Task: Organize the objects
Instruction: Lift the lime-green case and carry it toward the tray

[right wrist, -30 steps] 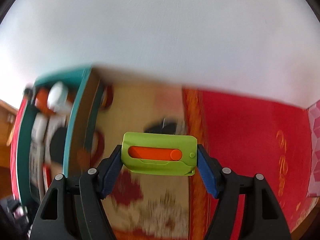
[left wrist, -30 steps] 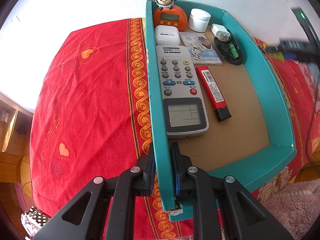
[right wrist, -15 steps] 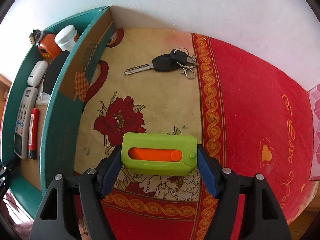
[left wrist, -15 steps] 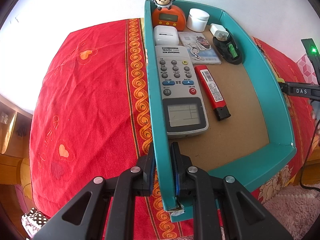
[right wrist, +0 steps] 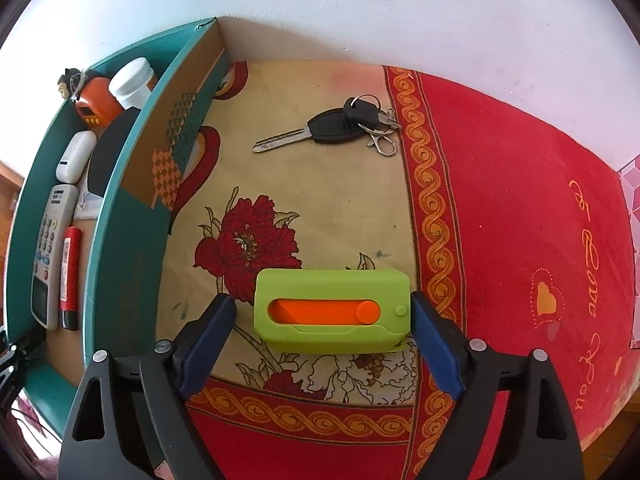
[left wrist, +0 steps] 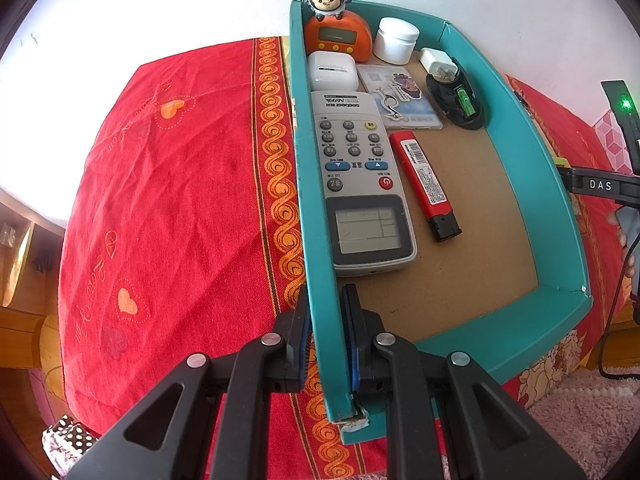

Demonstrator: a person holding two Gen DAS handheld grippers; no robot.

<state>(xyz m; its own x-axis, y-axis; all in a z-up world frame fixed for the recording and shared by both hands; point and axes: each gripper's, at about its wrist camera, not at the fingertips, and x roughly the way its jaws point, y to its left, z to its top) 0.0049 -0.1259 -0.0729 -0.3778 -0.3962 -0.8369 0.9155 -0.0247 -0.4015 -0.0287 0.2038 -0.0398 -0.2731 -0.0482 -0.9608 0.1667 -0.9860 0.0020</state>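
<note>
My left gripper (left wrist: 326, 340) is shut on the left wall of a teal box (left wrist: 316, 264), near its front corner. The box holds a grey remote (left wrist: 360, 184), a red pen-like tool (left wrist: 424, 178), a white case (left wrist: 332, 70), an orange monkey clock (left wrist: 334, 34), a white jar (left wrist: 396, 40), a card (left wrist: 400, 96) and a black item with a charger (left wrist: 454, 96). In the right wrist view a lime-green box cutter with an orange slider (right wrist: 332, 312) lies on the cloth between the fingers of my right gripper (right wrist: 322, 336), which stands open with gaps on both sides.
A black key with a key ring (right wrist: 340, 128) lies on the flowered cloth beyond the cutter. The teal box (right wrist: 120, 208) stands to the left of it. The red patterned cloth (left wrist: 172, 200) covers the table, and a white wall is behind.
My right gripper came down toward the cloth beside the box and opened; the green cutter now rests on the cloth, free of the fingers. My left gripper has kept its hold on the box wall.
</note>
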